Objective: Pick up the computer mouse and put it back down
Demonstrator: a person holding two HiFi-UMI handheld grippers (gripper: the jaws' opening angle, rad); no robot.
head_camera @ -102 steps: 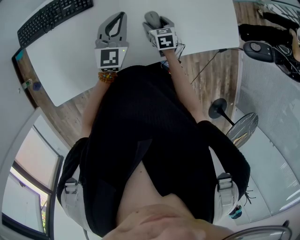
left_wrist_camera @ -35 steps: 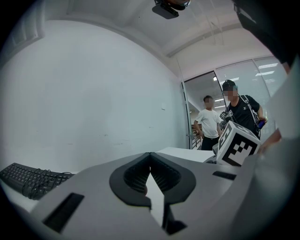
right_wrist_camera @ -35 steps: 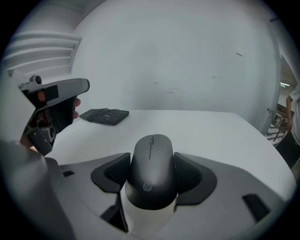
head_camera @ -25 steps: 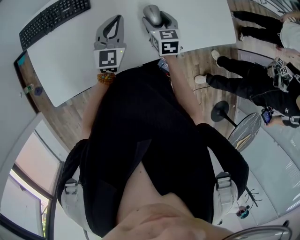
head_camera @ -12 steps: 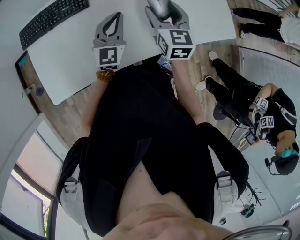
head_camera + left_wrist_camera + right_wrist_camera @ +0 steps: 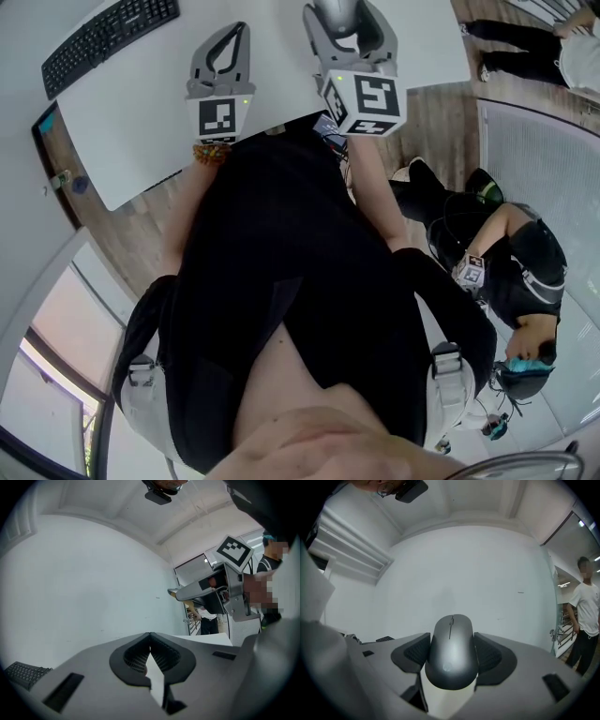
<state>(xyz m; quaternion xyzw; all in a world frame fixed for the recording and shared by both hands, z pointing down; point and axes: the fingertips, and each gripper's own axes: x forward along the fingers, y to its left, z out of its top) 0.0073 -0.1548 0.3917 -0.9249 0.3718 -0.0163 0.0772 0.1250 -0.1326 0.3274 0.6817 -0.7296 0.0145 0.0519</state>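
One mouse [image 6: 451, 651], clamped in the right gripper's [image 6: 451, 654] jaws, near the counter's [image 6: 141, 122] near edge. Left gripper [image 6: 150, 649] jaws closed on nothing. One keyboard [image 6: 108, 39] at far-left corner, well apart.

Your computer mouse [image 6: 451, 660]: smooth grey plastic with a soft sheen
Its back looks softly glossy. Your right gripper [image 6: 451, 641] is matt grey plastic, its pads [image 6: 490, 656] dark and finely ribbed; your left gripper [image 6: 150, 641] has the same finish. The table [image 6: 131, 112] is white, smooth and matt, the keyboard [image 6: 108, 37] matt black plastic, the floor [image 6: 427, 122] wood-grained, your top [image 6: 281, 281] black cloth.
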